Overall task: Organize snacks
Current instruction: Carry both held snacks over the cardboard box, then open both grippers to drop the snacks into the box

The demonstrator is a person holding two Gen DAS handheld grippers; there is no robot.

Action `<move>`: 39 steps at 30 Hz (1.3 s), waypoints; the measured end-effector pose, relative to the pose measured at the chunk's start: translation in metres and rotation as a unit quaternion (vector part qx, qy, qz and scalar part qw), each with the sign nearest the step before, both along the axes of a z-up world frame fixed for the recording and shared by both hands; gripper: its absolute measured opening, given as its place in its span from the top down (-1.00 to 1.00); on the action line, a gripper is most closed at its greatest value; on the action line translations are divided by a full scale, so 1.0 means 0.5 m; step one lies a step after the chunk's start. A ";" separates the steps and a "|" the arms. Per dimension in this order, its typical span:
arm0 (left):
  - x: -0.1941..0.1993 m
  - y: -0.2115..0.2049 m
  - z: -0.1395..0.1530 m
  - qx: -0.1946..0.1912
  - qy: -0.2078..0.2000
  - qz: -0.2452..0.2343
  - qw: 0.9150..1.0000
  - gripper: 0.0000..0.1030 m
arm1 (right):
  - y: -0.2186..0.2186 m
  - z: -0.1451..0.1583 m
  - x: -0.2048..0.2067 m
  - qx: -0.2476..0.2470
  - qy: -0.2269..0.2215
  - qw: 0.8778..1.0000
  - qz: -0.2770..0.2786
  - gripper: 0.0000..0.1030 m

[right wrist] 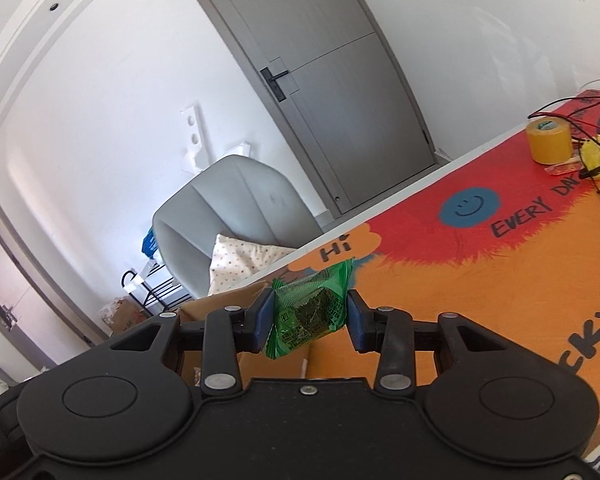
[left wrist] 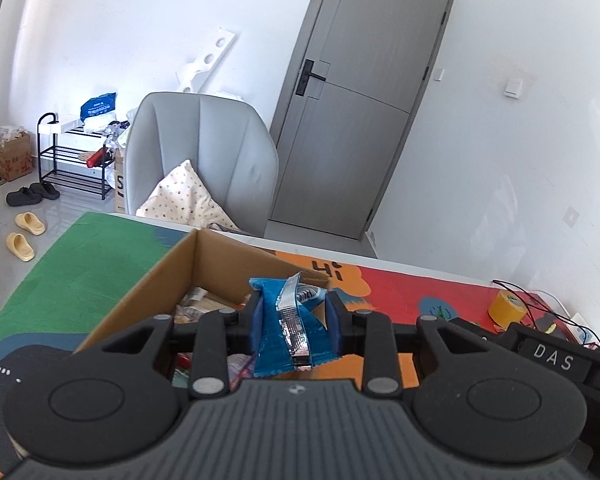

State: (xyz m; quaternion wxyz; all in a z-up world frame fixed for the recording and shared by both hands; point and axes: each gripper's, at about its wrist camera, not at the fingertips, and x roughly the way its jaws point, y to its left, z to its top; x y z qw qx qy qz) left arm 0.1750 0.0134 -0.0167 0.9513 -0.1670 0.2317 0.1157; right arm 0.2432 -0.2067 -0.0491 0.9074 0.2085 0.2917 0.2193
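Now blue snack packet point(left wrist: 286, 328) pinched in left hand-held gripper point(left wrist: 296, 320), above cardboard box point(left wrist: 148, 284)

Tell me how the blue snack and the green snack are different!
The blue snack has a shiny silver strip; the green snack is see-through, with something dark inside. The blue one is held over the box, the green one over the mat. Both are small packets pinched between blue fingers.

Both views are bright with even daylight. The white wall point(left wrist: 140, 40) is nearly blown out, with soft shadows. The fisheye lens bends the door point(left wrist: 360, 100) and the table point(right wrist: 480, 280) edge, and the corners go dark. A foil strip on the blue wrapper point(left wrist: 284, 328) glints. The far floor point(left wrist: 4, 232) is slightly soft.
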 end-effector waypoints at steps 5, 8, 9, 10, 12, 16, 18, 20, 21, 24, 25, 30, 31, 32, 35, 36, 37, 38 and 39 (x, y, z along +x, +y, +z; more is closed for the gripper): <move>-0.009 0.046 -0.001 -0.005 0.003 0.021 1.000 0.40 | 0.043 0.006 -0.002 -0.002 -0.003 1.000 0.025 0.25; -0.011 0.069 -0.006 -0.007 0.009 0.028 1.000 0.40 | 0.070 0.010 -0.002 -0.004 -0.004 0.999 0.039 0.25; -0.010 0.075 -0.008 -0.007 0.011 0.029 0.999 0.40 | 0.079 0.010 -0.001 -0.006 -0.004 0.999 0.043 0.25; -0.010 0.081 -0.010 -0.007 0.014 0.030 0.999 0.40 | 0.087 0.010 0.000 -0.006 -0.004 0.999 0.047 0.25; -0.008 0.094 -0.015 -0.009 0.019 0.034 0.999 0.40 | 0.106 0.011 0.000 -0.008 -0.004 0.998 0.055 0.25; -0.004 0.116 -0.026 -0.018 0.035 0.033 0.999 0.36 | 0.136 0.008 0.006 -0.012 0.000 0.998 0.065 0.24; -0.005 0.126 -0.028 -0.020 0.035 0.036 0.999 0.32 | 0.150 0.007 0.006 -0.016 0.000 0.997 0.070 0.24; -0.006 0.136 -0.027 -0.017 0.033 0.041 0.998 0.27 | 0.162 0.006 0.006 -0.020 0.001 0.997 0.076 0.24; -0.006 0.142 -0.027 -0.019 0.032 0.044 0.998 0.25 | 0.168 0.005 0.007 -0.021 0.001 0.997 0.078 0.24; -0.011 0.160 -0.027 -0.022 0.029 0.052 0.998 0.23 | 0.180 0.006 0.005 -0.025 0.002 0.996 0.085 0.24; -0.013 0.165 -0.027 -0.022 0.029 0.053 0.998 0.23 | 0.183 0.006 0.005 -0.026 0.002 0.996 0.087 0.24; -0.023 0.186 -0.028 -0.023 0.029 0.056 0.998 0.04 | 0.200 0.006 0.003 -0.035 0.007 0.994 0.100 0.24; -0.026 0.190 -0.029 -0.023 0.029 0.058 0.998 0.03 | 0.203 0.006 0.001 -0.036 0.007 0.994 0.102 0.23; -0.029 0.194 -0.030 -0.023 0.030 0.059 0.998 0.01 | 0.207 0.005 0.001 -0.038 0.009 0.994 0.104 0.23; -0.035 0.205 -0.035 -0.028 0.032 0.064 0.997 -0.02 | 0.217 0.003 -0.003 -0.042 0.014 0.993 0.112 0.23; -0.039 0.210 -0.036 -0.030 0.033 0.067 0.997 -0.03 | 0.221 0.002 -0.005 -0.043 0.016 0.992 0.115 0.23; -0.044 0.215 -0.037 -0.031 0.032 0.070 0.997 -0.03 | 0.225 0.001 -0.008 -0.044 0.017 0.992 0.118 0.23; -0.048 0.219 -0.038 -0.032 0.032 0.073 0.996 -0.04 | 0.231 0.000 -0.011 -0.045 0.019 0.991 0.122 0.23; -0.052 0.224 -0.039 -0.034 0.032 0.076 0.996 -0.04 | 0.236 -0.001 -0.015 -0.046 0.020 0.991 0.126 0.23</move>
